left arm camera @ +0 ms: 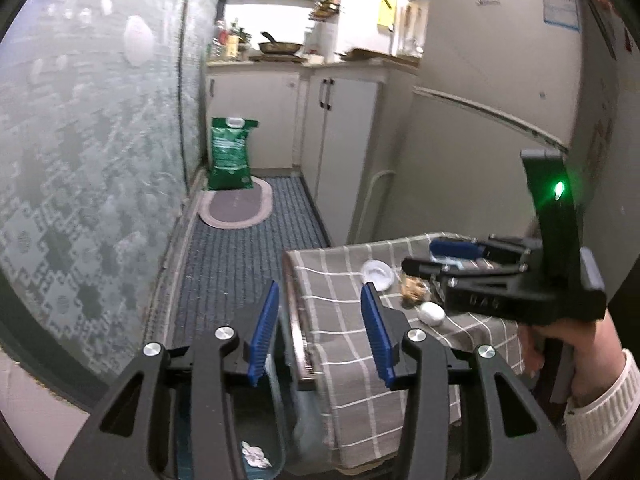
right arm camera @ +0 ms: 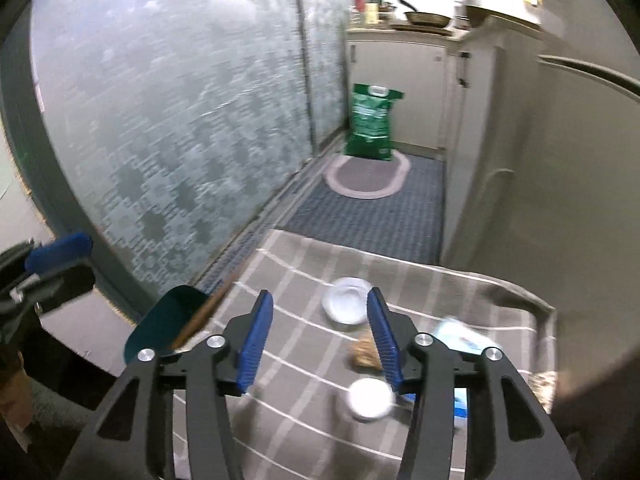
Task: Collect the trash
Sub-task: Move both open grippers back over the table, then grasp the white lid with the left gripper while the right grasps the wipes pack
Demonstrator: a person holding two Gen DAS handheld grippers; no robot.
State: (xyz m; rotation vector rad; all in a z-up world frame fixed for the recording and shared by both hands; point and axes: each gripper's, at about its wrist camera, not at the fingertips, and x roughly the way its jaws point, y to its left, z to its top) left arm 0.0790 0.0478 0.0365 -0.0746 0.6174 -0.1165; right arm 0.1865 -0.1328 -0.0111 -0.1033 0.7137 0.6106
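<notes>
White cup (right arm camera: 369, 399) lies just beside right tongs (right arm camera: 320, 336).

Two grippers (left arm camera: 318, 328) (right arm camera: 320, 340), one checked cloth (right arm camera: 296, 280), one clear plastic lid (right arm camera: 345, 300), one white round cap (right arm camera: 370, 399), one brown crumpled scrap (right arm camera: 364, 354), one green sack (left arm camera: 231, 154), one oval mat (left arm camera: 238, 208), one frying pan (left arm camera: 280, 46)

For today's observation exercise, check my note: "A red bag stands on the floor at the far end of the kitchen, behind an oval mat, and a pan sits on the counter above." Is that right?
One detail is wrong: the bag is green, not red. The right wrist view shows it standing on the floor behind the oval grey mat with a pale border, with the dark metal pan on the counter above.
</notes>
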